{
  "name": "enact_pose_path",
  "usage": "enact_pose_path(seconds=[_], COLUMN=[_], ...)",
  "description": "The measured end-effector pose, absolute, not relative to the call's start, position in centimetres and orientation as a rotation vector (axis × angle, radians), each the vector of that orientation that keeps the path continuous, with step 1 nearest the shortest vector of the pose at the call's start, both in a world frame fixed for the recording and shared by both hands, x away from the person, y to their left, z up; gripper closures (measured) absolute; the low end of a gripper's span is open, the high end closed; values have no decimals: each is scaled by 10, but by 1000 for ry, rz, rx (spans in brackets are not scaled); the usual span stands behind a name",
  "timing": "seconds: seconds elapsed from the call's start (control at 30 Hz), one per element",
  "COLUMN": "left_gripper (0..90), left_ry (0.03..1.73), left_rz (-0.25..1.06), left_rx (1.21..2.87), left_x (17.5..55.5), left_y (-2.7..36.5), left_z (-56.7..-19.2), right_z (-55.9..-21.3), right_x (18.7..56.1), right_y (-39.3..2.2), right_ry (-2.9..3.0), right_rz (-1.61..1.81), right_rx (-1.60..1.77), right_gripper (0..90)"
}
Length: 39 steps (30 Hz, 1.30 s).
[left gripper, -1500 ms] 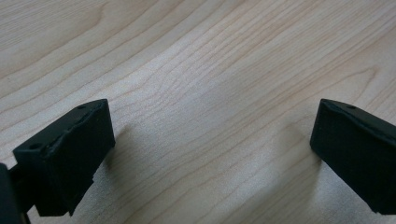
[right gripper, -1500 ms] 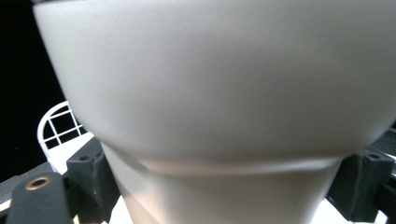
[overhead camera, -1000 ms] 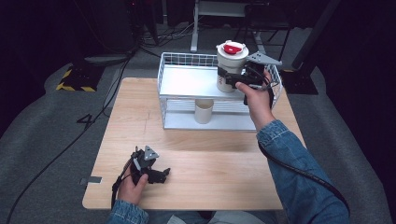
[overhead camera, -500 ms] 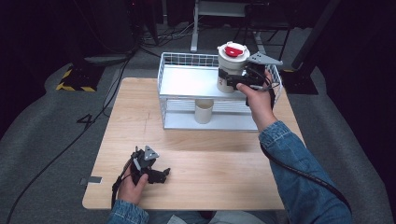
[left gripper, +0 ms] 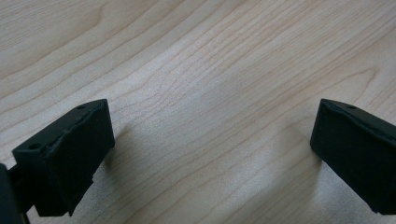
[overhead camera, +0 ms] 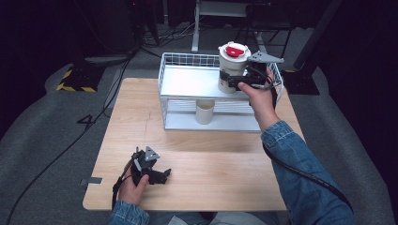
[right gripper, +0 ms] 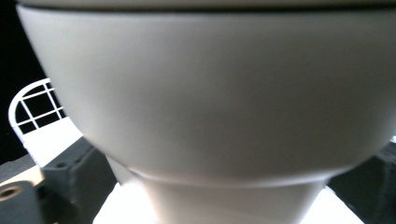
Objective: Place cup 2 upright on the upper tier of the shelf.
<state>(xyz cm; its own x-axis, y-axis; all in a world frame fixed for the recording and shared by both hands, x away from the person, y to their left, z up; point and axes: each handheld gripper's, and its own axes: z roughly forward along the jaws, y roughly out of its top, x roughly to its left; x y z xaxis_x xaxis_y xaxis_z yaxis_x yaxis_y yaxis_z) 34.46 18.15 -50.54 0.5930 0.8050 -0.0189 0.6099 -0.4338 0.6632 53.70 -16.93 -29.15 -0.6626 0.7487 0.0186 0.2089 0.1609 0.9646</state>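
Overhead light is hitting the surface (overhead camera: 197, 187) pretty evenly while the floor and everything behind it are sinking into near black. The rack's (overhead camera: 187, 82) white shelf is glaring, almost blown out. Up close, the cup (right gripper: 205, 102) is sitting way too near the lens and going soft. In the left gripper view the wood grain is staying sharp, with the jaws casting soft shadows.

Wooden table (overhead camera: 211, 183); small cream cup (overhead camera: 204, 111) upright on rack's lower shelf; cables (overhead camera: 101, 105) on floor.
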Motion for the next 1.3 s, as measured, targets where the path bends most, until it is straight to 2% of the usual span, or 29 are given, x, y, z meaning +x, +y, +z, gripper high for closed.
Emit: enact_pose_path(seconds=[0.13,0.63,0.93,1.3], left_gripper=[2,2,3,3], left_ry=[1116,1116,1122,1105], left_rz=[399,399,400,388], left_rx=[2188,2188,2187,2193], left_x=[345,345,342,338], left_y=[182,182,182,189], left_z=[-505,-505,-506,-506], right_z=[-290,-280,-272,-283], right_x=[537,518,493,457], right_y=[-173,-197,-215,-237], right_ry=[1988,2016,2063,2154], right_rz=[1530,1520,1556,1610], right_rx=[917,885,845,796], right_gripper=[0,0,6,11])
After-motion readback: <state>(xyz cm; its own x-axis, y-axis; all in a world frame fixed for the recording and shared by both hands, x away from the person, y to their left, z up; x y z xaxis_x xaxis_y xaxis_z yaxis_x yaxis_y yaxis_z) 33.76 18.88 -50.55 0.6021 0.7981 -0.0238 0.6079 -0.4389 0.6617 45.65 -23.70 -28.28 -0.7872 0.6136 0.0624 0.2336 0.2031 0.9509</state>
